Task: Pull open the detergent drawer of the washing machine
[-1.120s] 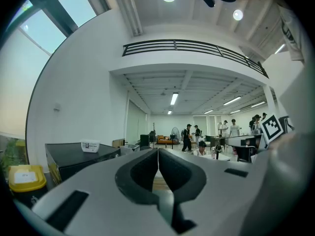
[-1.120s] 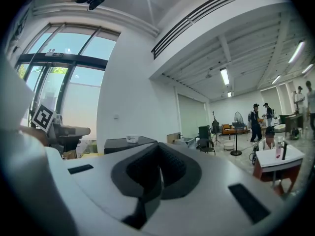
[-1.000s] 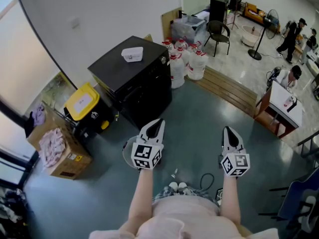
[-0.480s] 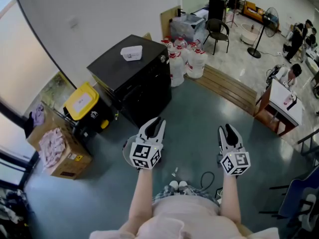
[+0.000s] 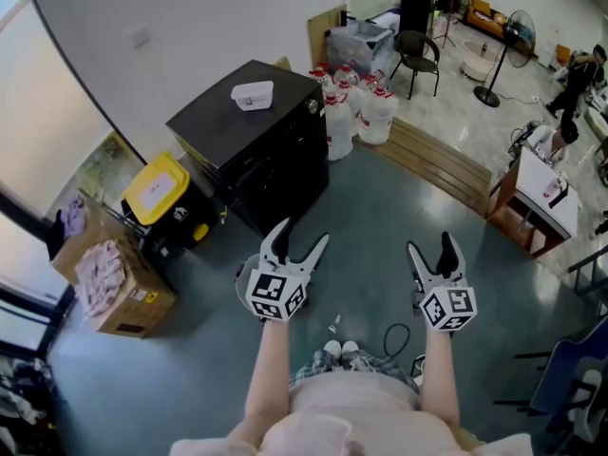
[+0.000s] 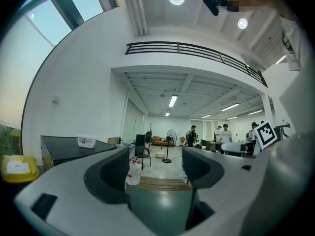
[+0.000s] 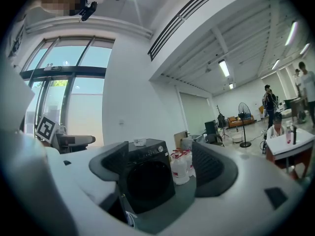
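Observation:
The black front-loading washing machine (image 5: 256, 141) stands against the white wall, with a small white box (image 5: 253, 95) on its top. The right gripper view frames its round door (image 7: 147, 181) between the jaws, under the control strip (image 7: 146, 154). I cannot pick out the detergent drawer. My left gripper (image 5: 302, 237) and right gripper (image 5: 432, 250) hover over the floor well short of the machine. Both have just been opening and now stand open, with nothing between their jaws. The left gripper view shows only the machine's top (image 6: 69, 149) at the left.
Several water jugs (image 5: 356, 112) cluster right of the machine. A yellow-lidded bin (image 5: 157, 190) and a cardboard box of cloth (image 5: 104, 283) sit to its left. A wooden platform (image 5: 437, 169), a desk (image 5: 546, 193), a chair (image 5: 418, 60) and a floor cable (image 5: 394, 335) lie to the right.
Both grippers' jaws have gone from shut to wide open. The hands have hardly shifted, and the machine looks the same.

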